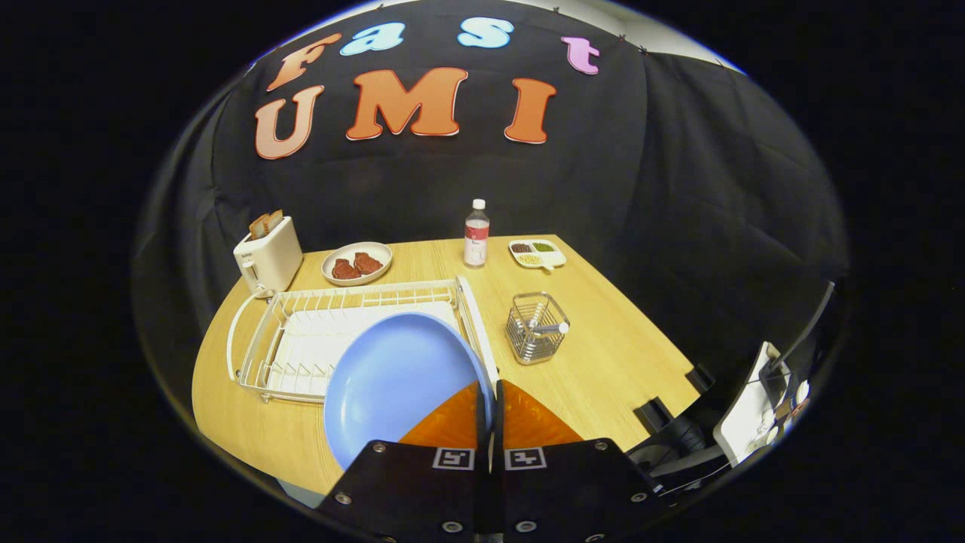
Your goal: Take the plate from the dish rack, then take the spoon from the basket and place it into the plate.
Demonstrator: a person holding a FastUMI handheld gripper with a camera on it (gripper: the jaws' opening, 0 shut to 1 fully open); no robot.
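A toaster (pixel 268 259) with bread, a dish of meat (pixel 356 263), a bottle (pixel 476 234) and a divided snack tray (pixel 537 253) stand along the worktop's (pixel 618 354) far edge.

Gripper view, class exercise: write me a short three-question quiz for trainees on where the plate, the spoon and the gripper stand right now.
1. True or false: the blue plate lies flat on the table, clear of the gripper.
2. Multiple choice: the spoon is (A) on the blue plate, (B) standing in the wire basket, (C) beside the toaster.
3. Short answer: which item stands between the plate of meat and the compartment tray at the far side of the table?

Key
1. False: the fingers are closed on its rim, and it is held tilted in front of the dish rack.
2. B.
3. The bottle.
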